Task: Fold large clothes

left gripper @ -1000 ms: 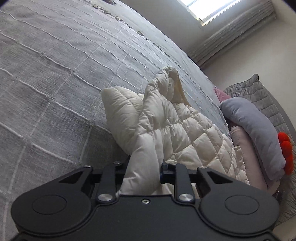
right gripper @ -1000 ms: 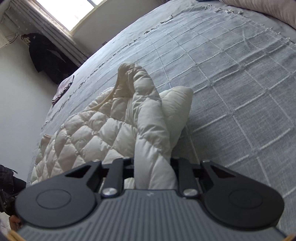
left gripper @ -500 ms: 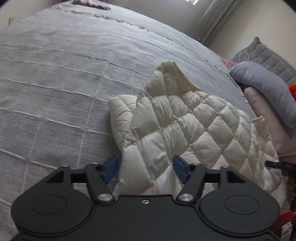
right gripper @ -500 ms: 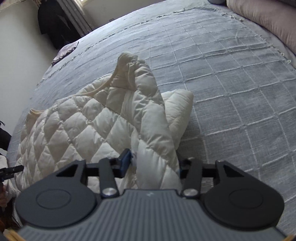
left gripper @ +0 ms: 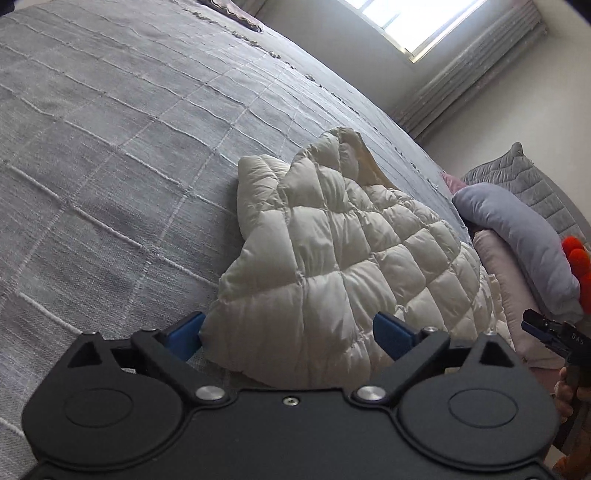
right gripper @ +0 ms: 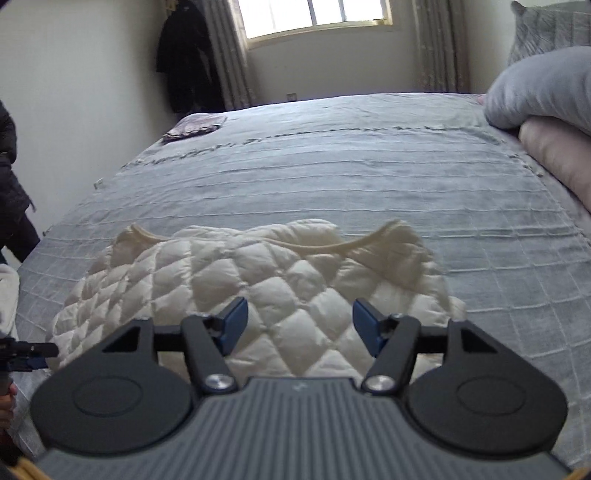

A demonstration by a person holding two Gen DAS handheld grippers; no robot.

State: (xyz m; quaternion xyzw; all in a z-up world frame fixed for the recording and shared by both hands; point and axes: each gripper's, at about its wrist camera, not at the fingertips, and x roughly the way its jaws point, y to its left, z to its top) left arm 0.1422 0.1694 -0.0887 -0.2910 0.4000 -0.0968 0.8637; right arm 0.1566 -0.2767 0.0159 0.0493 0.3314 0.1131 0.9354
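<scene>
A cream quilted jacket point(left gripper: 351, 258) lies folded on the grey checked bedspread point(left gripper: 110, 166). My left gripper point(left gripper: 288, 332) has its jaws wide and still opening. The jacket's near corner lies loose between the blue pads point(left gripper: 184, 334), which do not press on it. My right gripper point(right gripper: 299, 325) hovers open just above the jacket point(right gripper: 258, 280), nothing gripped between its blue pads point(right gripper: 234, 325). The right gripper's tip point(left gripper: 546, 330) shows at the right edge of the left wrist view. In the right wrist view the left gripper's tip point(right gripper: 27, 354) shows at the left edge.
A grey pillow point(left gripper: 517, 236) on a pink one point(left gripper: 506, 291) borders the jacket's right, with an orange-red object point(left gripper: 578, 266) behind. A folded purple cloth point(right gripper: 194, 127) sits on the bed's far corner. A dark coat point(right gripper: 184, 55) hangs beside the window point(right gripper: 314, 14).
Both grippers were shut on folds of the jacket a second ago; both have let go and drawn back. The right view has rolled to face the window. The jacket now lies flatter.
</scene>
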